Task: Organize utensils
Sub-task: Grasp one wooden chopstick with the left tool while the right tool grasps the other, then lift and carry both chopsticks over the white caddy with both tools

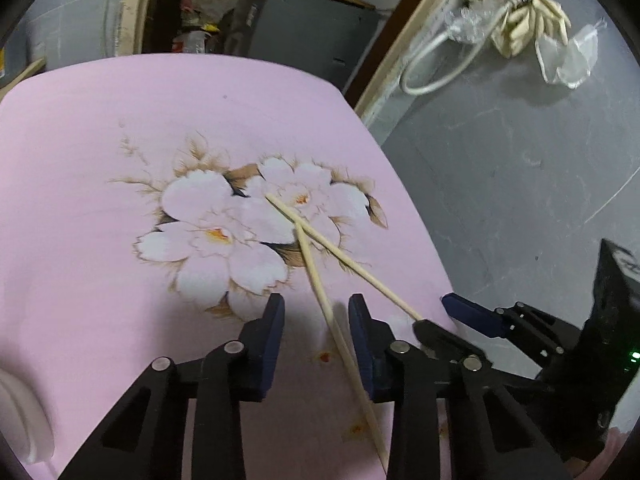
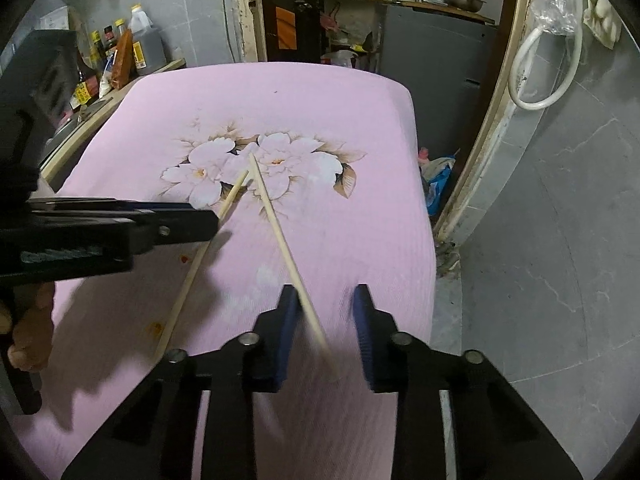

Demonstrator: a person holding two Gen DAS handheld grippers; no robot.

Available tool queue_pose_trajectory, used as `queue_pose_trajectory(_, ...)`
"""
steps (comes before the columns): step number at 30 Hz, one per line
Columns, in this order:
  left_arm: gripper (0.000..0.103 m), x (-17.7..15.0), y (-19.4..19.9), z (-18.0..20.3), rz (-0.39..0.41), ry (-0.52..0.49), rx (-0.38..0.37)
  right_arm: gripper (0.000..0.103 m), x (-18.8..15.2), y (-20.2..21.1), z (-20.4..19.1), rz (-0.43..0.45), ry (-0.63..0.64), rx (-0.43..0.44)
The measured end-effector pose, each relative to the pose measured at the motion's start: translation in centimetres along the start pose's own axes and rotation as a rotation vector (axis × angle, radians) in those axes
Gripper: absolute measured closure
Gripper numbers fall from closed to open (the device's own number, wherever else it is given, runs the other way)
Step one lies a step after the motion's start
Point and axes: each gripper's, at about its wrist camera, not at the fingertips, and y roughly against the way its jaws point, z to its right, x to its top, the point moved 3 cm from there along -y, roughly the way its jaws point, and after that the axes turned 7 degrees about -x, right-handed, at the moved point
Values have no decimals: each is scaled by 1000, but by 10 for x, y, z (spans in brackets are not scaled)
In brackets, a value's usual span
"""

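The left gripper [image 1: 316, 316], black linkage with flat dark-blue pads, has its jaws apart around one slim, pale wooden chopstick [image 1: 320, 292] that passes through the gap close to the right-hand pad, not visibly pinched. The right gripper [image 2: 326, 312], built alike, also stands apart, a second chopstick [image 2: 280, 232] running between its pads beside the left one. Both round sticks lie on the soft pink cloth [image 1: 80, 200] printed with white flowers [image 1: 216, 232], their far tips crossing over the petals.
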Motion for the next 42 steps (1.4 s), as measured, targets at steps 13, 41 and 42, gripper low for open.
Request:
queue_pose_trajectory(13,94,5,-14,3,-65,-19,61,98,-15,7,1,-44,-74,79)
queue_pose_trajectory(41,98,-2,-5,4,-111,-25,101,99,-28,22,3,-9,-124,85)
queue_pose_trajectory(42,98,-2,-2,4,-94,-18,90,99,-26,28,3,13,-117,78)
